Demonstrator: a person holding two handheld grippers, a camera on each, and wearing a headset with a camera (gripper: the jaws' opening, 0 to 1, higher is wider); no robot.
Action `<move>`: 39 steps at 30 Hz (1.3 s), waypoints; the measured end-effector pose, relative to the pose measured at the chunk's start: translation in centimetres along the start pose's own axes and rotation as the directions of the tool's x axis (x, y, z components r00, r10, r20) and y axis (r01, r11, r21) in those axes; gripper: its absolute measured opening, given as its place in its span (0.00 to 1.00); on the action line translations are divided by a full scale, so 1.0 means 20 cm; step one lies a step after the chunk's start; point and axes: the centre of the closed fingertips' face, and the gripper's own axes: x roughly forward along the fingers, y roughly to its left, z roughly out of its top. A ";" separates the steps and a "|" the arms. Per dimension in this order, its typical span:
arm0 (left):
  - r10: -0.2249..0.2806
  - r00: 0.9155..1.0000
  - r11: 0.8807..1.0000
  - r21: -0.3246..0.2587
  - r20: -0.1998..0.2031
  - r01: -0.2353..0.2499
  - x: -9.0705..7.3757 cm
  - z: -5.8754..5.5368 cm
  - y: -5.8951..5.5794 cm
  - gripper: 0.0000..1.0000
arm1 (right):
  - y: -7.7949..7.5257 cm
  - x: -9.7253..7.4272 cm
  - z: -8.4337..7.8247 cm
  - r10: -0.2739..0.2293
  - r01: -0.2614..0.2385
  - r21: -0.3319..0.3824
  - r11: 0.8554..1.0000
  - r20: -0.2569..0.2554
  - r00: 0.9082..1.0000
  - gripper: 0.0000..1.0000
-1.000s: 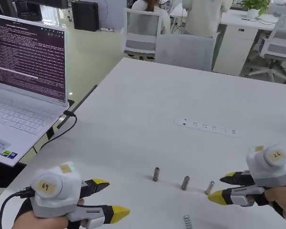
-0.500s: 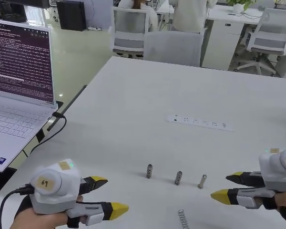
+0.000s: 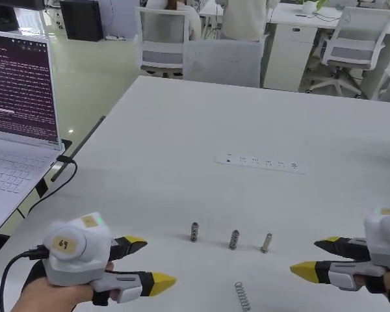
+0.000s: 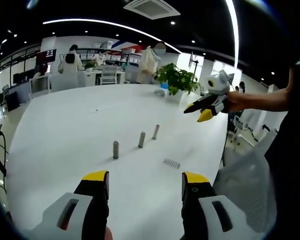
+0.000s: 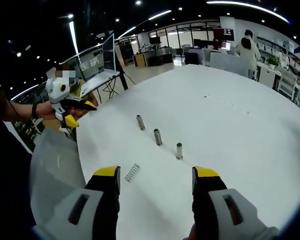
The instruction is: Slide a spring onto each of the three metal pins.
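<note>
Since nothing sits between either pair of yellow-tipped fingers (image 4: 95, 176), both tools are released and empty. The left gripper (image 3: 149, 262) and the right gripper (image 3: 314, 257) hover spread wide over the near part of the table (image 3: 182, 149), one at each side of the work, which leaves the middle free for a reach. Between them three metal pins stand upright in a short row, presumably so that a coil can be dropped over each top. The left pin (image 3: 194, 231) and the middle pin (image 3: 234, 239) each wear a coil, while the right pin (image 3: 266, 243) looks bare, so two of the three seem finished. The last spring (image 3: 242, 296) lies flat on the table in front of the row, nearer the person and apart from every pin. Either tool could plausibly take it, though the right gripper is closer to the bare pin. Farther back lies a white power strip (image 3: 260, 162), and an open laptop (image 3: 16, 91) at the left edge shows lines of text too small to read. On the round cap of the left gripper is a handwritten number (image 3: 64, 245) that looks like 69; a mark on top of the right gripper cannot be read.
</note>
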 end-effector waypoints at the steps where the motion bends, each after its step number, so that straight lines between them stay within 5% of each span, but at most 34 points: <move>1: -0.004 1.000 1.000 0.002 -0.002 0.004 0.01 0.00 0.00 0.54 | 0.02 -0.01 0.00 0.002 -0.002 0.003 1.000 0.003 1.000 0.57; 9: -0.050 0.998 0.996 0.069 -0.037 0.052 0.08 0.04 -0.04 0.54 | 0.05 0.00 -0.04 0.010 -0.010 0.011 1.000 0.003 1.000 0.59; 18: -0.121 0.988 0.978 0.159 -0.091 0.135 0.20 0.07 -0.09 0.53 | 0.08 -0.01 -0.07 0.014 -0.014 0.024 1.000 0.009 1.000 0.60; 33: -0.216 0.956 0.919 0.291 -0.198 0.268 0.39 0.06 -0.19 0.51 | 0.11 0.00 -0.11 0.020 -0.020 0.032 0.999 0.000 1.000 0.61; 39: -0.248 0.935 0.878 0.349 -0.252 0.327 0.47 0.04 -0.25 0.50 | 0.11 0.00 -0.12 0.024 -0.024 0.036 0.999 -0.002 1.000 0.61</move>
